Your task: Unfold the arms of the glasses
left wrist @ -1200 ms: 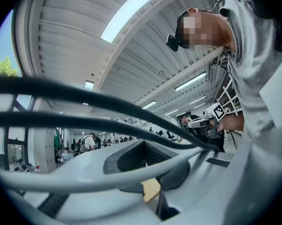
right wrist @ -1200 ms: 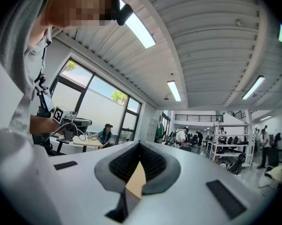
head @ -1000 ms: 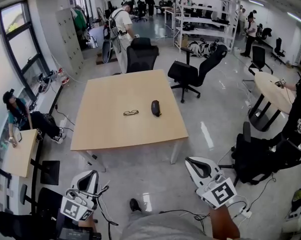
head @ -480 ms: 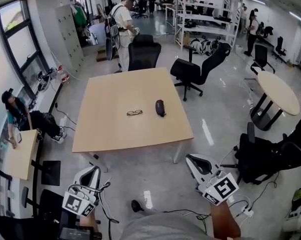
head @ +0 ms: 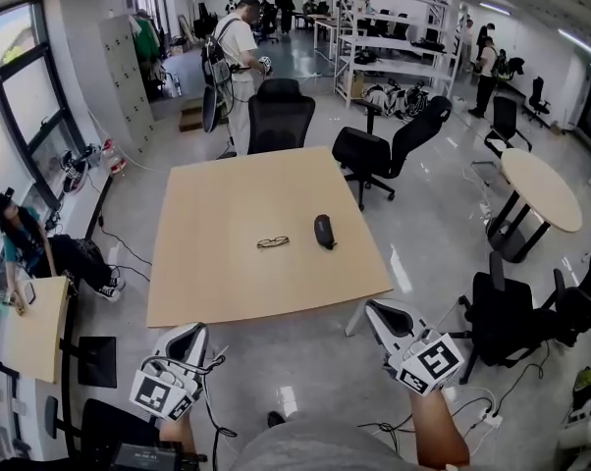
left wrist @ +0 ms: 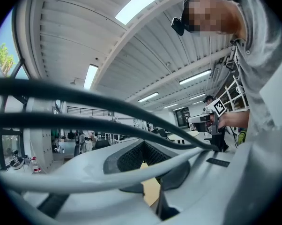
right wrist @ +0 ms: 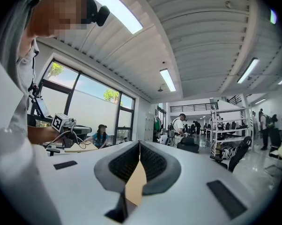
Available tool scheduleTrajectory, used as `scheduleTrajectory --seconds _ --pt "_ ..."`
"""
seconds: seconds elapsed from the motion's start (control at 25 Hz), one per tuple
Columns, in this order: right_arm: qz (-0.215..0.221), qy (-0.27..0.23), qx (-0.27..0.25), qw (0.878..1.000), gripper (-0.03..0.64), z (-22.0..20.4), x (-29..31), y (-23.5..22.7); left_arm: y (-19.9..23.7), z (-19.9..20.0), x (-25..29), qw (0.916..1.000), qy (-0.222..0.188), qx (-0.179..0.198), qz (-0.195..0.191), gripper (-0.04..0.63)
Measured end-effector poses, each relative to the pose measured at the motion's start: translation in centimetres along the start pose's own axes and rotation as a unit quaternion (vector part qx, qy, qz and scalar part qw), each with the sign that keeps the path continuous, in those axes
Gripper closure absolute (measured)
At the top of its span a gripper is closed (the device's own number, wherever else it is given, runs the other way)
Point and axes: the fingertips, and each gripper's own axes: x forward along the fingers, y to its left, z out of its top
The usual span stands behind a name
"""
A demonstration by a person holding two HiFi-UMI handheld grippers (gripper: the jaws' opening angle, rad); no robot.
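Observation:
A pair of dark-framed glasses [head: 272, 242] lies folded near the middle of the light wooden table [head: 217, 273]. Just right of them is a black oval case [head: 323, 231]. Both grippers hang low, short of the table's near edge and well away from the glasses. In the head view my left gripper [head: 186, 340] is at bottom left and my right gripper [head: 381, 314] at bottom right. The left gripper view shows my left gripper [left wrist: 143, 144] with its jaws shut and empty, cables crossing in front. The right gripper view shows my right gripper [right wrist: 139, 144] shut and empty too.
Two black office chairs [head: 280, 114] [head: 389, 145] stand behind the table, with a standing person [head: 239, 47] further back. A round table [head: 541, 189] and another black chair [head: 507, 322] are on the right. A seated person [head: 21, 238] and a small desk [head: 30, 327] are on the left.
The table with the glasses and the case has come nearer and lower in the head view. Both grippers stay low, shut and empty.

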Motion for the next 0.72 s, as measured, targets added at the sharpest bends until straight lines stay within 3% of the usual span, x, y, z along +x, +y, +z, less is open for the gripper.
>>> scheduleTrajectory --seconds 0.4,0.72 --pt "-0.031 0.01 -0.006 0.999 0.609 -0.1 7.7 1.5 7.6 -2.0 0.9 0.9994 -0.013 -0.005 -0.032 0.589" --pt "-0.038 0.034 -0.007 0.999 0.609 -1.2 11.4 0.8 10.6 -4.5 2.9 0.9985 -0.012 -0.029 -0.044 0.589"
